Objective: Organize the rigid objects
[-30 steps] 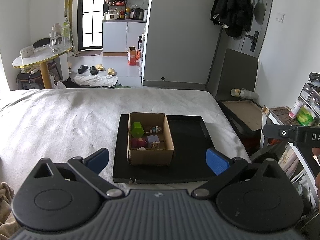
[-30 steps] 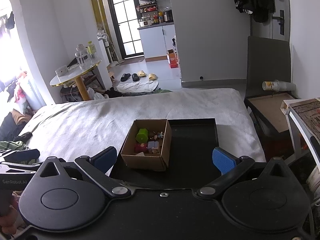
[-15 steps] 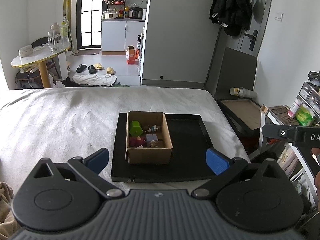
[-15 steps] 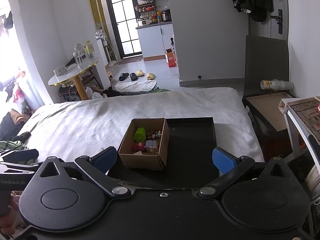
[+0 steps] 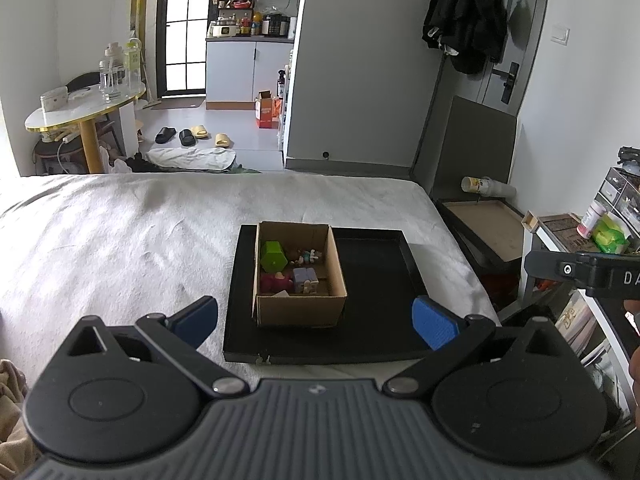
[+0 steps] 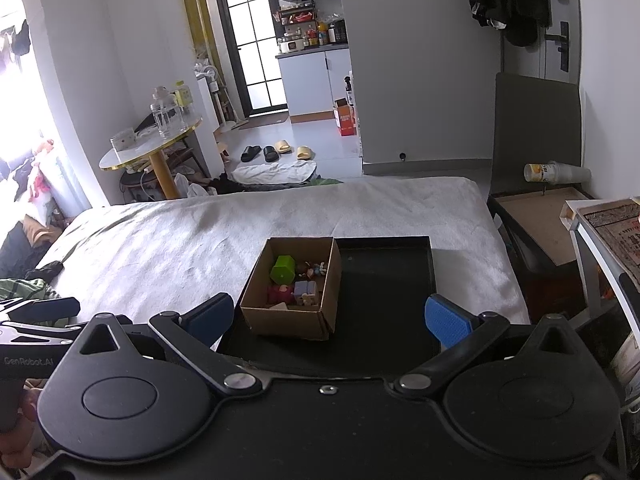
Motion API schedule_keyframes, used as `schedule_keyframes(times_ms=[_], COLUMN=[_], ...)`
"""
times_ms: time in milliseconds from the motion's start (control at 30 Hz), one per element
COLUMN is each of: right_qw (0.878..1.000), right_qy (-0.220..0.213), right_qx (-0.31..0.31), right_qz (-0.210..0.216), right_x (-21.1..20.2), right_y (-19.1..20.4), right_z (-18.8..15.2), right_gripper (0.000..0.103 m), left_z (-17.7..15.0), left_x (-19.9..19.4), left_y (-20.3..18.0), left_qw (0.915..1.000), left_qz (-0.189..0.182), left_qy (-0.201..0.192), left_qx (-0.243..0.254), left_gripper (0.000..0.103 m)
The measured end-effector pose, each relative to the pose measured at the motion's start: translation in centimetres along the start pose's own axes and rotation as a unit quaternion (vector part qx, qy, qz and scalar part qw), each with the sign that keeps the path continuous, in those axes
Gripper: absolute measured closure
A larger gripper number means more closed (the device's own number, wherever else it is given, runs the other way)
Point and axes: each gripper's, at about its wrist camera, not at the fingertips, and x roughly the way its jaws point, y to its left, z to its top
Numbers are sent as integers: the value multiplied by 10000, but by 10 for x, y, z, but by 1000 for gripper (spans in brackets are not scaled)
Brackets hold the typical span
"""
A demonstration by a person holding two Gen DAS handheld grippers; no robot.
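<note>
An open cardboard box (image 5: 298, 304) (image 6: 288, 322) stands on the left half of a black tray (image 5: 376, 280) (image 6: 384, 280) on a white bed. In the box lie a green block (image 5: 273, 256) (image 6: 283, 269), a purple block (image 5: 305, 277) (image 6: 305, 289), a pink-red piece (image 5: 274, 281) and small figures (image 5: 308, 257). My left gripper (image 5: 316, 320) is open and empty, held back from the tray's near edge. My right gripper (image 6: 328, 318) is open and empty, also short of the box.
The white bedspread (image 5: 120, 232) spreads to the left. A bedside shelf (image 5: 580, 240) with bottles stands right of the bed, with a dark low table (image 6: 540, 208) beyond. The right gripper's body shows at the left view's right edge (image 5: 592, 272).
Both grippers have drawn back and risen slightly; the box and tray look a little smaller and farther. The jaws stayed open.
</note>
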Motion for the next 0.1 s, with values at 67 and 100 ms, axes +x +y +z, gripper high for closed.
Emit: schedule_keyframes(times_ms=[67,100], right_qw=[10000,10000], right_qy=[12,12], right_qx=[6,3], right_qz=[-9,-11], right_x=[0,0], right_y=[0,0], right_z=[0,0], right_gripper=[0,0], left_z=[0,0], left_x=[0,0], left_y=[0,0], left_qw=[10000,10000], left_qz=[-17,-21], left_qy=[9,17], left_qx=[1,3], left_gripper=[0,0])
